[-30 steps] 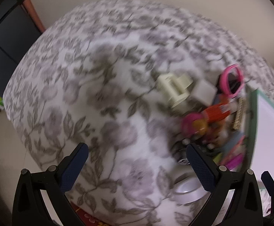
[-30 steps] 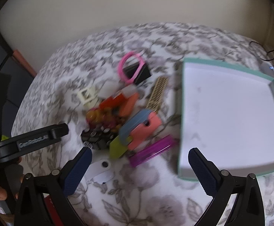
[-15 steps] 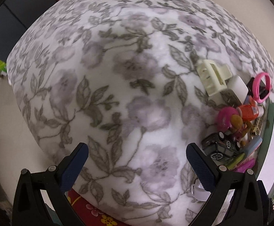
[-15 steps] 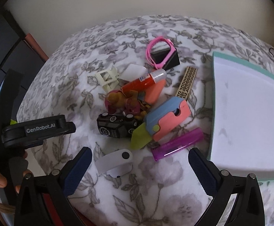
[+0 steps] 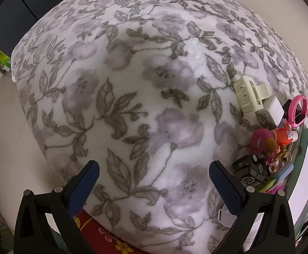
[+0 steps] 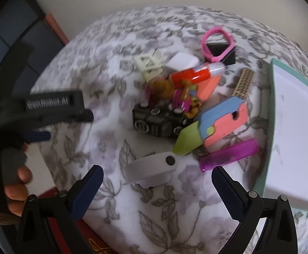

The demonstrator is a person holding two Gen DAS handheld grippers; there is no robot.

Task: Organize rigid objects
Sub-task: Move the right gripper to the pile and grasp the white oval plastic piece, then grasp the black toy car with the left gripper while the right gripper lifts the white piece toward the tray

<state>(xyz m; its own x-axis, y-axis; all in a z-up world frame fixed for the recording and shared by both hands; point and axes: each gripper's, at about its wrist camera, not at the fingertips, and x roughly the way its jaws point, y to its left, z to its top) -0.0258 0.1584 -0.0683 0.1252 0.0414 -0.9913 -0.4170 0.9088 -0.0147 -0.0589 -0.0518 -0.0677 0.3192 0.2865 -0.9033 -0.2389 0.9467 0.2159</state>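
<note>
With both jaws spread and empty, the right gripper (image 6: 157,188) is hovering over the white clip (image 6: 151,167) lying at 12 o'clock before it, probably light, stiff and slippery, best pinched across its flat sides, while the left gripper (image 5: 154,187) is idling.

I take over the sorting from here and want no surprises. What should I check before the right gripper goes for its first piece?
1. Right gripper open and holding nothing: ok.
2. Left gripper open and holding nothing, over bare blanket: ok.
3. Tray free to take things: ok, nothing lies in the part that shows.
4. White strap lies apart from the pile, nearest the right gripper: ok, an easy first pick.
5. Purple lighter clear of the tray: cannot tell, its end comes close to the rim.
6. Toy car free to lift: not ok, a doll lies against it.
</note>
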